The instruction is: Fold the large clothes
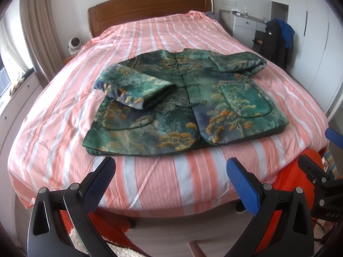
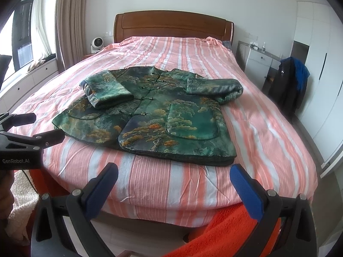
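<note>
The left tool (image 1: 171, 180) is hanging over the foot of the bed (image 1: 163, 182), its two fingers spread wide and gripping nothing. Ahead of it, a little beyond the fingertips, the green patterned jacket (image 1: 188, 107) is lying front-up on the striped bedspread, buttoned down the middle, with its hem toward the tool.

The sleeve (image 1: 137, 87) ahead and to the left of this tool is lying folded across the chest, so that step looks done. The other sleeve (image 1: 240, 62), ahead and to the right at the far end, is bunched and only partly turned in; it is probably calling for tidying. The body of the jacket is lying at full length, so the main folds, sides in and hem up to the collar, are apparently waiting to be made. The task seems early, perhaps a third along.

The right tool (image 2: 173, 182) is hovering level with the left one, just beside it, fingers likewise wide apart and empty. From here the jacket (image 2: 150, 115) is sitting straight ahead, its hem near the fingertips but not touching them. A chair draped with dark clothes (image 2: 287, 85) is standing far off to the right.
</note>
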{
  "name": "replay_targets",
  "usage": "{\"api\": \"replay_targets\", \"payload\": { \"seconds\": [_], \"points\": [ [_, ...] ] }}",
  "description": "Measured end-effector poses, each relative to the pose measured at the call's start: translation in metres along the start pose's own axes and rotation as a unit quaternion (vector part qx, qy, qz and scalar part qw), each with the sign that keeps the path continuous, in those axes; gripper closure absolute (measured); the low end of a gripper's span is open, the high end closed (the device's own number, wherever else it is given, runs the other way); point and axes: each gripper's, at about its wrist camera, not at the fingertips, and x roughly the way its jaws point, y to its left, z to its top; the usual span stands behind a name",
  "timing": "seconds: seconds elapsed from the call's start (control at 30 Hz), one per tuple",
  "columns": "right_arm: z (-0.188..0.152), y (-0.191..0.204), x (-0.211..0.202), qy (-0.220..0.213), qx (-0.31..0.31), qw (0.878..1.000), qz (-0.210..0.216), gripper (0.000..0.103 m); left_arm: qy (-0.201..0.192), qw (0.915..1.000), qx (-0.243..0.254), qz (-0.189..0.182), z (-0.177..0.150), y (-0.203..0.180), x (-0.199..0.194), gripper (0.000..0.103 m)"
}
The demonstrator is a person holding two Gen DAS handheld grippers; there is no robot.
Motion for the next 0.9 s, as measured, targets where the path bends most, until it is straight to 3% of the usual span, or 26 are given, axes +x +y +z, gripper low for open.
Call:
{"api": "replay_targets", "payload": {
  "seconds": [0.9],
  "points": [
    [0.0004,-0.0022,0.0026,0.0,0.011,1.0,0.0,0.0,0.001,1.0,0.001,0.002,-0.0016,0.0002,0.0005,0.0]
  ]
}}
